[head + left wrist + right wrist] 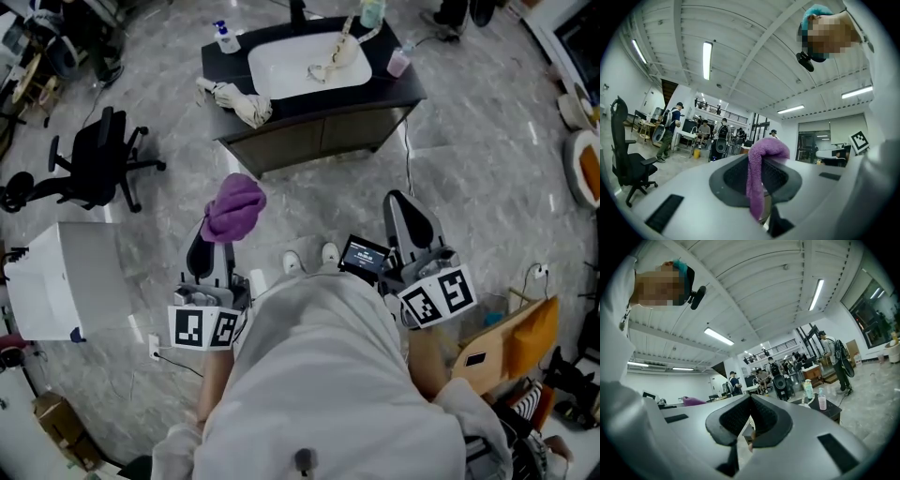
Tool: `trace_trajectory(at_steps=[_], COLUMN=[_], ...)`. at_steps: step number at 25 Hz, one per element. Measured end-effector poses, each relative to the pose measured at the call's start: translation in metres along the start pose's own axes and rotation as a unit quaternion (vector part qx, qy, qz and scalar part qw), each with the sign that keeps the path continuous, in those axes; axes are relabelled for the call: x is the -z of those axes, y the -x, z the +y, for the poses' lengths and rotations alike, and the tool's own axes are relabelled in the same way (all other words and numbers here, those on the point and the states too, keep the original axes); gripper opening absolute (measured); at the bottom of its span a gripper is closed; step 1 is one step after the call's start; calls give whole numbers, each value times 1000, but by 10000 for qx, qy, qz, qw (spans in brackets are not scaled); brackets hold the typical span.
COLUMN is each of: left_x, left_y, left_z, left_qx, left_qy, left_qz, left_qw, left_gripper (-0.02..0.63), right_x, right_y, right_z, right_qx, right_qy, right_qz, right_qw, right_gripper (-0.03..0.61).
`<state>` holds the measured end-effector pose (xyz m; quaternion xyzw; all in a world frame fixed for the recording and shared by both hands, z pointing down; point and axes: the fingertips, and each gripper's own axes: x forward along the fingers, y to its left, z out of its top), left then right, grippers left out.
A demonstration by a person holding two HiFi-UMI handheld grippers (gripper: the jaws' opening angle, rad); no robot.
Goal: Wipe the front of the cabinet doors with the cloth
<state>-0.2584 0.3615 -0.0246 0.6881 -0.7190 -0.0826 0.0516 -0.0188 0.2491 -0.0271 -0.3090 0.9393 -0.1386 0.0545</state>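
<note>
A purple cloth (232, 208) hangs from my left gripper (212, 236), which is shut on it and held in front of the person's body. In the left gripper view the cloth (765, 161) drapes over the closed jaws of the left gripper (759, 178). My right gripper (403, 204) is shut with nothing in it; in its own view the right gripper (751, 420) shows jaws pressed together. The dark cabinet (319, 139) with two front doors stands a couple of steps ahead, under a white sink (286, 67). Both grippers are well short of the doors.
On the counter lie a beige rag (240, 101), a soap bottle (225, 37) and a pink cup (398, 64). A black office chair (98, 164) and a white box (66, 281) stand at the left, an orange box (514, 339) at the right. People stand far off.
</note>
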Motion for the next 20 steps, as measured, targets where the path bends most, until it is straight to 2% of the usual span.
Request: trace_trajectory(at_steps=[13, 20], left_x=[0, 6], left_y=[-10, -9], left_z=[-14, -5], left_qx=[-161, -192], left_qy=[-89, -79], left_qz=[-28, 5], left_qw=[9998, 9998], left_gripper=[51, 51], right_x=[-5, 4], right_y=[5, -7], right_z=[-25, -24], right_qx=[-20, -70], right_qy=[215, 123], right_qz=[131, 180], right_qw=[9997, 9997], right_gripper=[25, 26])
